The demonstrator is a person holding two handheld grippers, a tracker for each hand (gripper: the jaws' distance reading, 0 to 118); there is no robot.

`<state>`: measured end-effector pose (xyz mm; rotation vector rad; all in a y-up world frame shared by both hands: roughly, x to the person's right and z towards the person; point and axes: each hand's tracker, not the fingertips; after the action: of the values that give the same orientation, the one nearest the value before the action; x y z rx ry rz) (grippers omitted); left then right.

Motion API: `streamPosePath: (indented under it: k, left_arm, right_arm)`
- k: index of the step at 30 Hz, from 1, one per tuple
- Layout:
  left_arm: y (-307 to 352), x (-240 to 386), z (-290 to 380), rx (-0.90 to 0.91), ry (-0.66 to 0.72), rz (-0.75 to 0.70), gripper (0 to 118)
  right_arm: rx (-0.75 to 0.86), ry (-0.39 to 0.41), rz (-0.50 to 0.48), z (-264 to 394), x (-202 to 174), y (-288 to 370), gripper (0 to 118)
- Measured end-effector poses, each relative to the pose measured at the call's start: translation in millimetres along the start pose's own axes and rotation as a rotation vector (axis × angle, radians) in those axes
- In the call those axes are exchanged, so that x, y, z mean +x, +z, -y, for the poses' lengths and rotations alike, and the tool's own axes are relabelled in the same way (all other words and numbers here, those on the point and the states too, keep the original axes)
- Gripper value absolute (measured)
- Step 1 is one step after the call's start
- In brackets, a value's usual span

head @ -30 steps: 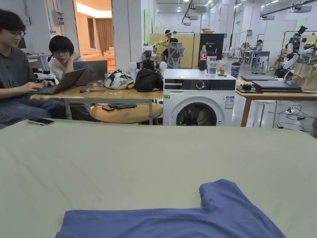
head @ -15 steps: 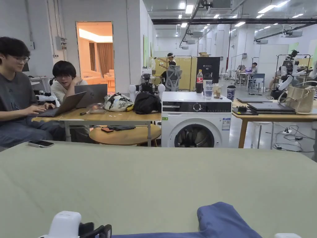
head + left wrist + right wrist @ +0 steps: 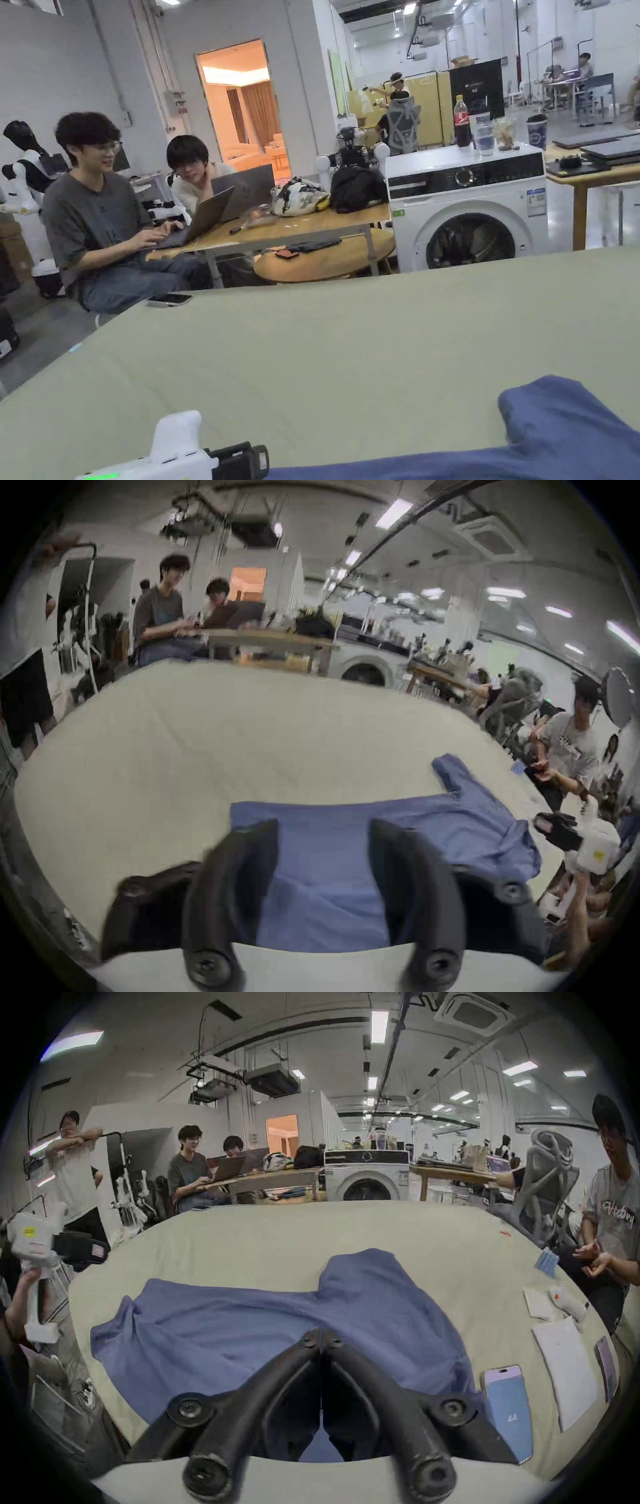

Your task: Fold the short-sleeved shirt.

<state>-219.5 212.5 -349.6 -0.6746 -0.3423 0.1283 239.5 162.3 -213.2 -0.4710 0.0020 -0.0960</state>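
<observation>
1. The wide table covered in pale green cloth (image 3: pixel 350 350) takes up most of the near scene, its far edge curving in front of a busy workroom.
2. A white front-loading washing machine (image 3: pixel 465 206) stands beyond the table's far edge, with a dark cola bottle and cups on top.
3. A long wooden desk (image 3: pixel 300 228) sits to the left of the washing machine; two people are seated at it with open laptops.
4. The blue short-sleeved shirt (image 3: pixel 263 1324) lies spread flat on the near part of the table, one short sleeve (image 3: pixel 556 412) pointing toward the far edge.
5. The left tool (image 3: pixel 323 830), with curved black jaws, is held wide apart just above the shirt's hem end. Blue fabric shows between the jaws, and neither appears to press on it.
6. The right tool (image 3: pixel 322 1338), also with black jaws, has its tips closed together over the middle of the shirt. I cannot tell whether any fabric is pinched between them.
7. In the right gripper view, the left tool and its white handle are gripped by a hand (image 3: pixel 24 1303) off the table's left edge, near the shirt's hem end.
8. A smartphone with a blue screen (image 3: pixel 507 1404) lies just beside the shirt's right edge, near sheets of white paper (image 3: pixel 564 1369).
9. A dark phone (image 3: pixel 169 300) lies at the table's far left corner.
</observation>
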Motion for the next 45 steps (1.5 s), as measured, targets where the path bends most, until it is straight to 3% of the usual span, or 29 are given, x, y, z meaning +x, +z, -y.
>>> streamPosePath:
  k: [5, 11, 13, 16, 20, 21, 23, 24, 29, 31, 32, 34, 36, 40, 43, 45]
  left_arm:
    - [-72.6, -44.3, -25.3, -0.141, 0.083, -0.109, 58]
    - [-164.5, -79.7, -22.5, -0.328, 0.109, -0.183, 58]
    - [-178.7, -81.8, -15.2, -0.382, 0.139, -0.195, 49]
    - [-165.4, -55.0, -10.6, -0.341, -0.009, -0.248, 43]
    - [-160.5, -29.7, -14.7, -0.38, -0.108, -0.265, 11]
    - [-161.0, -25.1, -15.0, -0.386, -0.122, -0.263, 0]
    - [-164.1, -18.7, -12.1, -0.398, -0.133, -0.264, 0]
    - [-166.1, -17.9, -11.6, -0.408, -0.143, -0.273, 0]
    - [-169.6, -21.6, -18.1, -0.449, -0.104, -0.271, 0]
    - [-168.8, -19.4, -18.1, -0.458, -0.1, -0.272, 0]
    - [-171.0, -22.2, -20.1, -0.461, -0.104, -0.272, 0]
    - [-170.0, -20.4, -18.6, -0.458, -0.109, -0.276, 0]
    - [-173.5, -24.2, -19.0, -0.455, -0.116, -0.275, 0]
    - [-168.2, -30.0, -20.1, -0.429, -0.109, -0.261, 0]
    - [-113.3, -28.4, -15.6, -0.116, -0.094, -0.181, 0]
    - [-76.5, -28.4, -14.0, -0.103, -0.072, -0.069, 0]
  right_arm:
    - [-0.017, -0.03, -0.005, 6.5, 14.3, 1.8, 0]
    - [-0.072, -0.034, 0.068, 14.9, 41.6, 4.6, 0]
    - [-0.09, -0.035, 0.093, 14.5, 51.1, 3.9, 0]
    - [-0.094, -0.054, 0.111, 11.0, 60.5, 0.6, 0]
    - [-0.121, -0.07, 0.116, -15.3, 69.8, -26.8, 0]
    - [-0.122, -0.071, 0.118, -25.4, 74.4, -35.4, 17]
    - [-0.14, -0.075, 0.126, -44.8, 85.0, -55.6, 56]
    - [-0.158, -0.077, 0.126, -54.6, 92.7, -68.7, 61]
    - [-0.413, -0.134, 0.152, -80.5, 139.0, -162.5, 58]
    - [-0.488, -0.077, 0.214, -77.1, 146.4, -193.6, 29]
    - [-0.514, -0.056, 0.224, -73.1, 147.7, -205.6, 21]
    - [-0.59, -0.016, 0.196, -63.3, 149.4, -223.8, 16]
    - [-0.548, 0.038, 0.215, -58.6, 142.5, -221.9, 0]
    - [-0.532, -0.005, 0.182, -63.4, 144.8, -213.5, 0]
    - [-0.416, -0.058, 0.152, -75.8, 143.3, -167.7, 0]
    - [-0.35, -0.08, 0.12, -80.2, 143.2, -131.9, 0]
